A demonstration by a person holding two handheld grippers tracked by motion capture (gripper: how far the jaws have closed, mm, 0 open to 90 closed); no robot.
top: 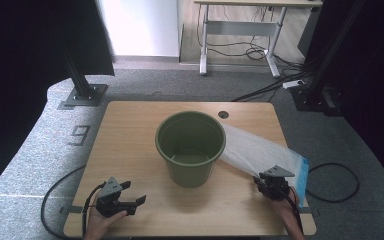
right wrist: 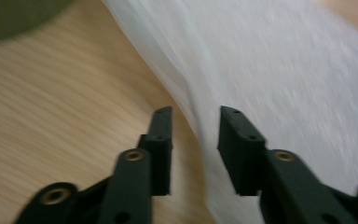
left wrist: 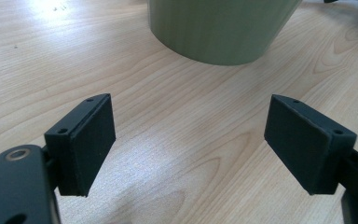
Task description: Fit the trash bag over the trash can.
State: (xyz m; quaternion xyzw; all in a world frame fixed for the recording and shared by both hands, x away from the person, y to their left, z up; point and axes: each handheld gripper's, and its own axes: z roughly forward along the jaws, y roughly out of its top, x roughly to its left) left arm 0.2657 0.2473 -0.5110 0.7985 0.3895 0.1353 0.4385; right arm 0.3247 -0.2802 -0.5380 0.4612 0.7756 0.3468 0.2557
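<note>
I have a round olive-green plastic bucket (top: 190,148) standing upright in the middle of the light wooden table (top: 130,140), and a thin white plastic liner bag with a blue edge (top: 260,152) lying slack from the bucket's right rim down across the table towards the near right corner.

My right gripper (top: 272,186) sits at the bag's near end. In the right gripper view its jaws stand partly apart, with the bag's edge (right wrist: 200,126) running up between them; the pads do not press on the film, so I read it as released.

My left gripper (top: 125,200) rests near the front left of the table with its jaws spread wide and nothing between them; in the left gripper view the bucket's wall (left wrist: 219,28) stands just ahead.

What worries me:
- The film is limp and slippery. If I close on a single loose layer, it may slide out, or I may pinch both layers and be unable to open the bag's mouth.
- A pull on the bag could drag or tip the bucket, since nothing steadies it.
- The blue end of the bag overhangs the table's right edge, so a careless nudge could send the whole bag off.

Room is generous on the left and in front of the bucket. On the right I have little margin before the table's edge.
</note>
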